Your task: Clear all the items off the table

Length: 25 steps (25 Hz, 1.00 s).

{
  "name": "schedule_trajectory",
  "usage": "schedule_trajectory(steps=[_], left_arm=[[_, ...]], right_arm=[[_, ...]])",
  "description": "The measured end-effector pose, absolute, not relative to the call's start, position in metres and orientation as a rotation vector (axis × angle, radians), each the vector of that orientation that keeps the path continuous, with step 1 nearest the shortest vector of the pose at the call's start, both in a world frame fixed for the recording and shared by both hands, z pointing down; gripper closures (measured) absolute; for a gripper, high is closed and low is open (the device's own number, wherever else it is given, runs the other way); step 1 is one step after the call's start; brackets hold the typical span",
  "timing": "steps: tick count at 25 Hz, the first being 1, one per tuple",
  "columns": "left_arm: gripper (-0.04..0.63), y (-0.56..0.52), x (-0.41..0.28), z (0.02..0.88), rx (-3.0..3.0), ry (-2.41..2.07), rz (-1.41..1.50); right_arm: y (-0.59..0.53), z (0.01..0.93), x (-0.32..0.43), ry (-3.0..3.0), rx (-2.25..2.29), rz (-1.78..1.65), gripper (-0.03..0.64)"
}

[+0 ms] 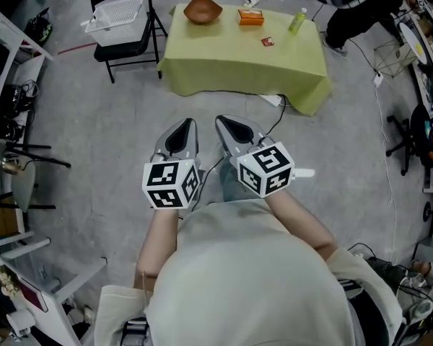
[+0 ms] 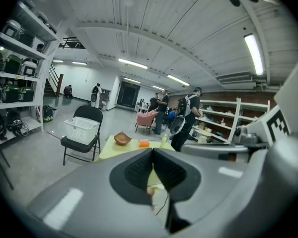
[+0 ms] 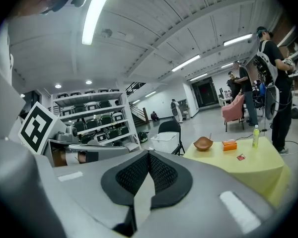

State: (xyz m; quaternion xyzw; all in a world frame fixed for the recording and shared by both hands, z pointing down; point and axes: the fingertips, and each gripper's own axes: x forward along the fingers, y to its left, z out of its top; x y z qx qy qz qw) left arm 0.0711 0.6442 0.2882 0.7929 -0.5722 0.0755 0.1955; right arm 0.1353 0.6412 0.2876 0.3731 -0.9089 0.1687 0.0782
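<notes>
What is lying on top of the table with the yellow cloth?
A brown bowl, an orange box, a green bottle and a small red packet sit on the cloth. The cloth hangs down the sides and covers whatever is beneath it.

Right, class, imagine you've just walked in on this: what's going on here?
A person holds a claw in each hand; the left claw and right claw are both shut and empty, side by side short of the table. On it sit a wooden bowl, an orange box, a small red packet and a green bottle. A white basket rests on a black chair beside it. Nothing is cleared yet.
</notes>
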Motion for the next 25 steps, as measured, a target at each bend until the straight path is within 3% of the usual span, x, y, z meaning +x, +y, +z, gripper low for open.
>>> schedule_trajectory(steps=[25], left_arm=[[0.584, 0.430, 0.106, 0.282, 2.081, -1.757, 0.138]], right_arm=[[0.423, 0.283, 0.171, -2.763, 0.913, 0.431, 0.620]])
